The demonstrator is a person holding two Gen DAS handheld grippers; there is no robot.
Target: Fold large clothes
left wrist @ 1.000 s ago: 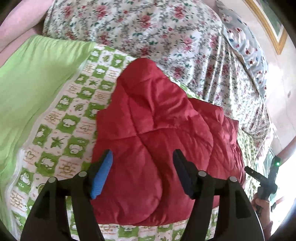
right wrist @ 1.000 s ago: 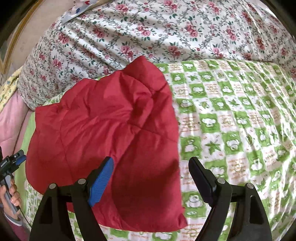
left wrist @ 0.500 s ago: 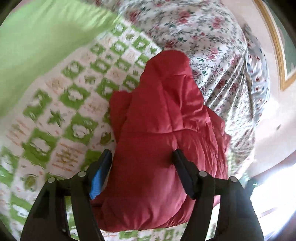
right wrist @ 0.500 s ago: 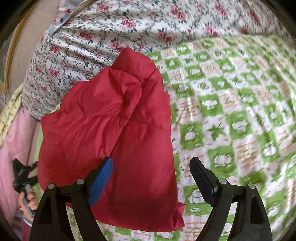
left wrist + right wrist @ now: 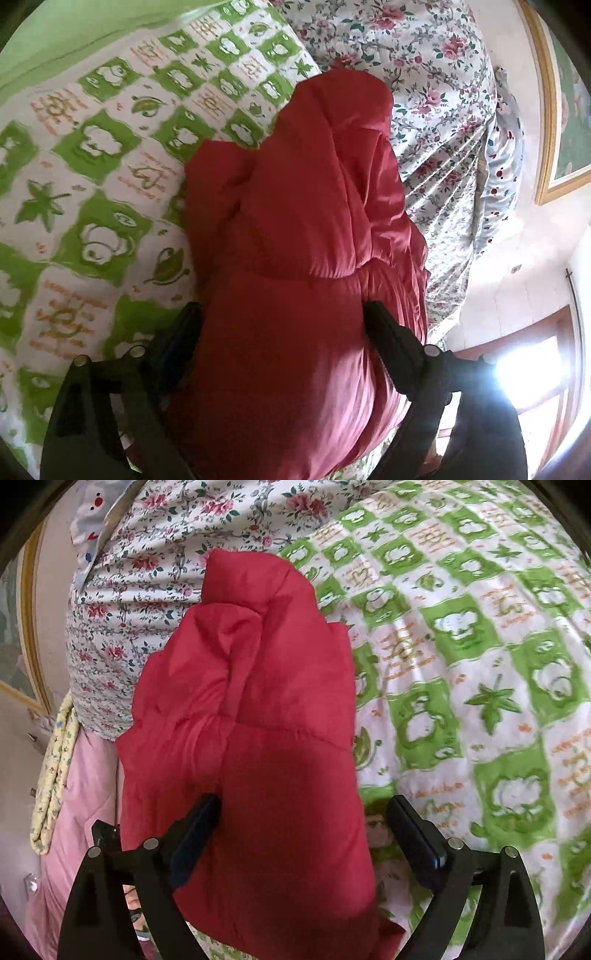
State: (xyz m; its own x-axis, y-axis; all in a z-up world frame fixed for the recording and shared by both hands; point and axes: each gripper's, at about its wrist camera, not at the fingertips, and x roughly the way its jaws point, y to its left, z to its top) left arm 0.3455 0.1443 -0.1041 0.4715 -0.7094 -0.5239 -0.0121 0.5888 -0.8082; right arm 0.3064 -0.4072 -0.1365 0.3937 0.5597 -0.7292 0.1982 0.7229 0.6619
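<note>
A red quilted jacket (image 5: 303, 236) lies folded into a narrow bundle on a green-and-white patterned bedspread (image 5: 96, 147). It also shows in the right wrist view (image 5: 251, 709). My left gripper (image 5: 282, 325) is open with its fingers on either side of the jacket's near end, close to the fabric. My right gripper (image 5: 306, 819) is open too, and its jaws straddle the jacket's near edge. The bedspread in that view (image 5: 480, 664) lies to the right of the jacket.
A floral quilt (image 5: 424, 92) is bunched up behind the jacket; it also shows in the right wrist view (image 5: 155, 554). A pink cover (image 5: 81, 775) hangs at the bed's left edge. A framed picture (image 5: 554, 110) hangs on the wall.
Both grippers have moved down and in toward the jacket's near end, so that it now sits between each pair of open fingers. The jacket looks narrower and more bunched.
</note>
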